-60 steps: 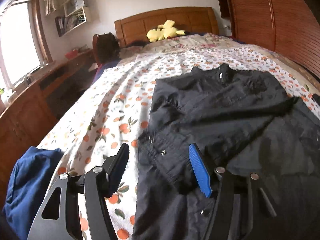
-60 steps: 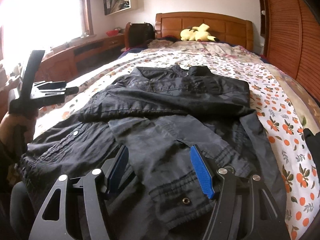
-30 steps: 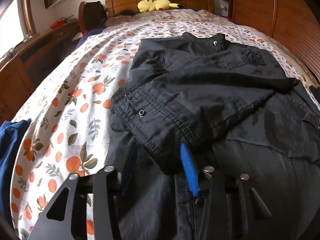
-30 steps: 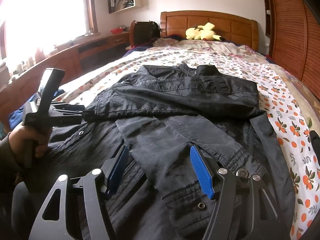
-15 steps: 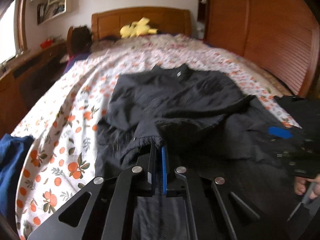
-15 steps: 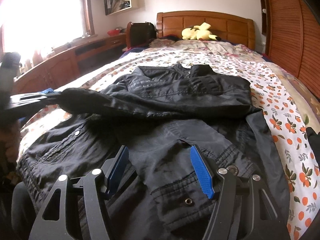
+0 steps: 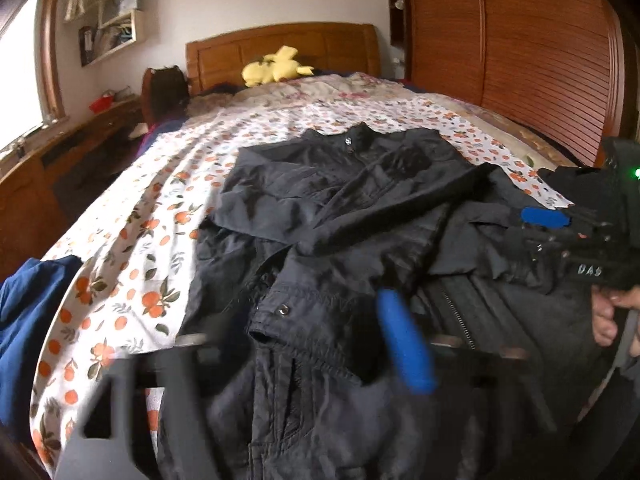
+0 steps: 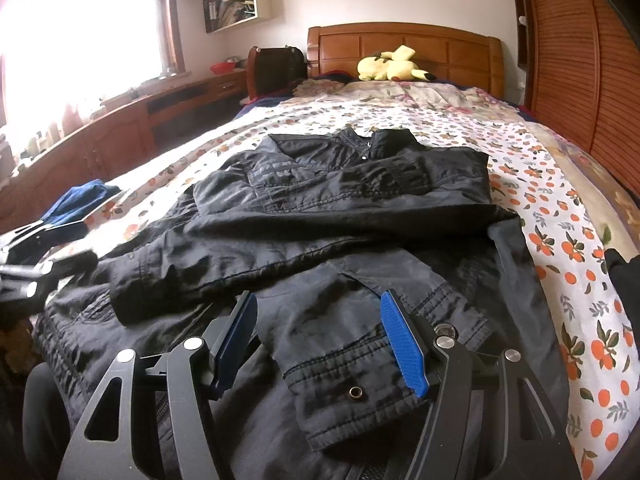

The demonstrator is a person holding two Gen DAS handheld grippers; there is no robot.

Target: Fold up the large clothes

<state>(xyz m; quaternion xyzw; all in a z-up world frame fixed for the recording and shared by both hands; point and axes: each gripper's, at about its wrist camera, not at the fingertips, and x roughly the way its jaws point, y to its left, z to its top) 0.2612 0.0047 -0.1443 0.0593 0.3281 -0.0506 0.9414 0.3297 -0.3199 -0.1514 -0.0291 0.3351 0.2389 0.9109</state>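
A home bedroom: a wooden headboard (image 8: 404,54) at twelve o'clock, a yellow plush toy (image 8: 390,66) before it, an orange-print bedsheet (image 8: 560,240), wall shelves (image 8: 240,0) at eleven.

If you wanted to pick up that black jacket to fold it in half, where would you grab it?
Probably the hem of the jacket, at its two near corners, coming from the foot of the bed. Both sleeves already lie folded across the body and the collar points toward the headboard, so lifting the hem toward the collar should halve it.

Left gripper (image 7: 304,344) jaws just opened, sleeve cuff (image 7: 304,316) released; drawn back
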